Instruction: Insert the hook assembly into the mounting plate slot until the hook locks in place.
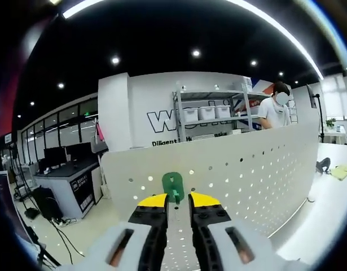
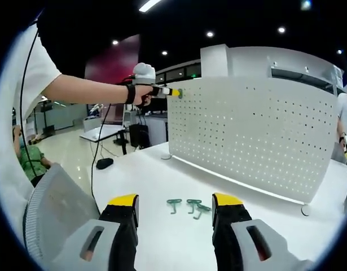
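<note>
One green hook [image 1: 172, 185] is pinched in the left gripper [image 1: 178, 199], pressed at the white pegboard [image 1: 246, 169]; a tilted approach could miss the hole; right gripper [image 2: 175, 203] is spread empty over spare hooks [image 2: 187, 205] on the table [image 2: 162, 169].

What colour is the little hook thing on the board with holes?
Green. The hook against the white pegboard shows best in the left gripper view.

left hand-held gripper [image 1: 177, 199] | pinching green hook [image 1: 173, 185] | against white pegboard [image 1: 258, 164]
</note>
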Available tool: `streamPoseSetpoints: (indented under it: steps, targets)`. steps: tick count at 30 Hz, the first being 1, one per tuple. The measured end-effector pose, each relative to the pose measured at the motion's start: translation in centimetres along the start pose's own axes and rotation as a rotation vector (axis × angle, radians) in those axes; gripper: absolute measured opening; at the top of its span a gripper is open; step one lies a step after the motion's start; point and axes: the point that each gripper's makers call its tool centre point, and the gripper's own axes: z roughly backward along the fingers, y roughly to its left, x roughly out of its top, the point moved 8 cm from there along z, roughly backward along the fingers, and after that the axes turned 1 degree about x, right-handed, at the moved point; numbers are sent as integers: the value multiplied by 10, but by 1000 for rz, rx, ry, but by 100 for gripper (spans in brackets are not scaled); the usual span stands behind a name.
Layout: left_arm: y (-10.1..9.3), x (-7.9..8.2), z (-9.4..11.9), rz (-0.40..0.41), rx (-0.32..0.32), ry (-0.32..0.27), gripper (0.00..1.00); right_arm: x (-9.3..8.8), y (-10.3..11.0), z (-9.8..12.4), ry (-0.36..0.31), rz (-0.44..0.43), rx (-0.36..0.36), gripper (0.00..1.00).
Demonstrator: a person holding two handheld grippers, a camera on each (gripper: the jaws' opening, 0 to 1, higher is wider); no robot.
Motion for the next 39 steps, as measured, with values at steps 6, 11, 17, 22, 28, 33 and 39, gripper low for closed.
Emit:
streamPoseSetpoints:
  steps: [6, 11, 17, 22, 28, 33, 39]
  targets:
    - [-6, -1, 13, -6, -19, -10, 19, 1, 2, -3, -2, 7, 19, 53]
    - [-17, -5, 26, -13, -49, -11, 23, 2, 1, -3, 0, 11, 28, 53]
    - [-33, -8, 41, -18, -83, -5, 26, 1, 0, -3, 5, 31, 44, 53]
    - [-40, -5, 54, 3, -109, -16, 29, 2, -4, -2, 1, 35, 53, 53]
    - [-52, 0, 75, -4, -152, -16, 33, 3, -7, -2, 0, 45, 61, 53]
    - [-62, 2, 91, 7, -175, -32, 38, 5, -4, -5, -5, 50, 85, 53]
    - [-71, -3, 107, 1, -198, -21, 42, 7, 4, -13, 2, 71, 117, 53]
